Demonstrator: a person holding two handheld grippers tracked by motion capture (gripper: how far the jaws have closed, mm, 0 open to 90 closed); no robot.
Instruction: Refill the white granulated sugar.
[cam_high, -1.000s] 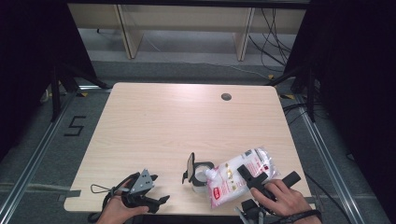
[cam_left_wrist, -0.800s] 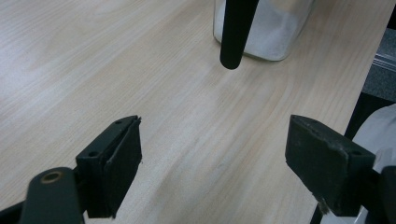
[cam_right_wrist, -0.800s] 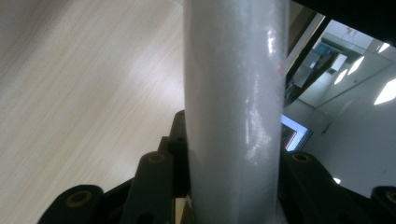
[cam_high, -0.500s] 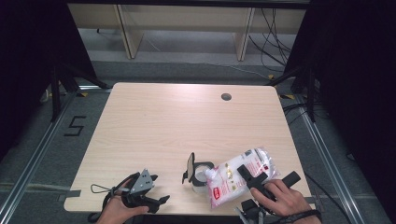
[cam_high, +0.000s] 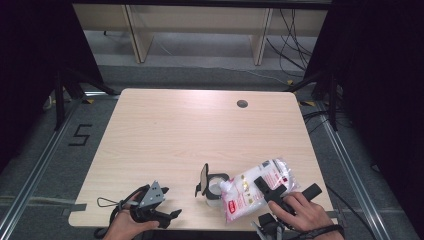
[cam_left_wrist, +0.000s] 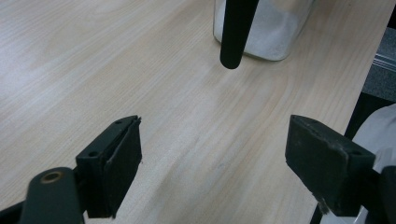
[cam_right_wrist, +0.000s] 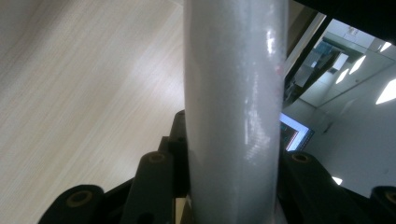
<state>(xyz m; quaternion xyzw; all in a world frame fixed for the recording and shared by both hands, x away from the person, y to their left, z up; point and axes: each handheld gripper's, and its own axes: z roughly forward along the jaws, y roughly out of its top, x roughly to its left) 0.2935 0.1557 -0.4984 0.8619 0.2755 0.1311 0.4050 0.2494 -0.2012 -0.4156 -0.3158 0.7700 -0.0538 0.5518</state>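
**Soft bag held over the open jar**

Right gripper (cam_high: 272, 192) jaws clench the white bag (cam_high: 255, 187) at the tabletop's (cam_high: 200, 130) near edge; it looks floppy, slippery, best pinched mid-body. Left gripper (cam_high: 162, 215) jaws stand released. Beyond, the glass jar (cam_high: 216, 186) looks breakable.

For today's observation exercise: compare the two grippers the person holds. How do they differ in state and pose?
The right gripper is shut on the white bag, tilting it toward the jar; the left gripper is open with nothing between its jaws. The right gripper is raised with the bag; the left gripper hangs low over the bare table, beside the jar. Both have black jaws and are hand-held near the table's front edge.
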